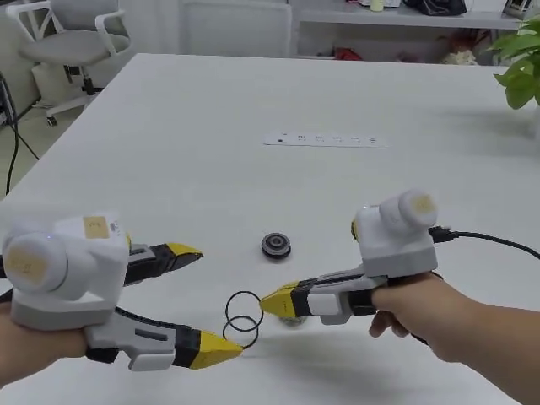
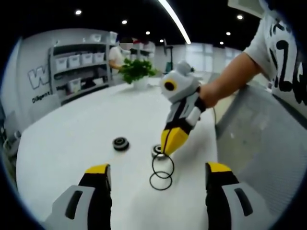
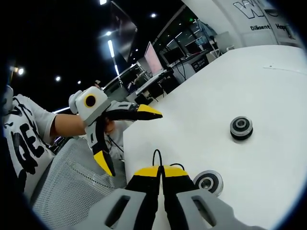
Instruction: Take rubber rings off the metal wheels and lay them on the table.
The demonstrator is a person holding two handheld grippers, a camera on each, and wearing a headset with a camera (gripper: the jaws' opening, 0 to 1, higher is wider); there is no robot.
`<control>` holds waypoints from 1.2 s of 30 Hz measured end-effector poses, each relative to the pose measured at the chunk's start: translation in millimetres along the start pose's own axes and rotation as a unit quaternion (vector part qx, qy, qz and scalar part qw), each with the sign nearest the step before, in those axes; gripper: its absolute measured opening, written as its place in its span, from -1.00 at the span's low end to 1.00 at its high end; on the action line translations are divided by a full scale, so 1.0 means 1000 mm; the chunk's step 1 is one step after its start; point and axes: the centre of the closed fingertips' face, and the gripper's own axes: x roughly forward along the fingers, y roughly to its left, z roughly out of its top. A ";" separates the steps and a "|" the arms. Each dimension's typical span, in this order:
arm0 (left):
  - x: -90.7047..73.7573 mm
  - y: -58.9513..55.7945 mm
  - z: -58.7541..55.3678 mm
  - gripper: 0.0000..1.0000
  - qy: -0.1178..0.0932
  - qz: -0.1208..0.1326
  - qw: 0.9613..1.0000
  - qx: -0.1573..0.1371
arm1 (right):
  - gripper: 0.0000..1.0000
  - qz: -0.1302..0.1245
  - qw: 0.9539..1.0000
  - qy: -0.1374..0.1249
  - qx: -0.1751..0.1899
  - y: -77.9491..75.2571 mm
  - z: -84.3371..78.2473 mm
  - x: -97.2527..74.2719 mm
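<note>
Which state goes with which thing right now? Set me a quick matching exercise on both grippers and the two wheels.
Things:
1. left gripper
2. right gripper
3. far wheel
4. near wheel

States:
A. close beside the closed jaws
B. jaws spread wide, nothing between them
C. alone, farther up the table
D. jaws closed, apparently pinching a rubber ring

Pairs: 1-B, 2-D, 3-C, 4-A.
</note>
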 end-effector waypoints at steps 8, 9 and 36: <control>-0.005 0.000 -0.004 0.72 0.004 0.000 1.000 -0.003 | -1.00 -0.009 1.000 0.011 0.011 -0.004 -0.007 0.005; -0.006 -0.001 -0.004 0.73 0.004 0.000 1.000 -0.003 | -1.00 -0.011 1.000 0.014 0.012 -0.004 -0.008 0.005; -0.019 0.001 -0.018 0.74 0.022 0.006 1.000 -0.011 | -1.00 -0.054 0.998 0.042 0.009 -0.019 -0.024 0.015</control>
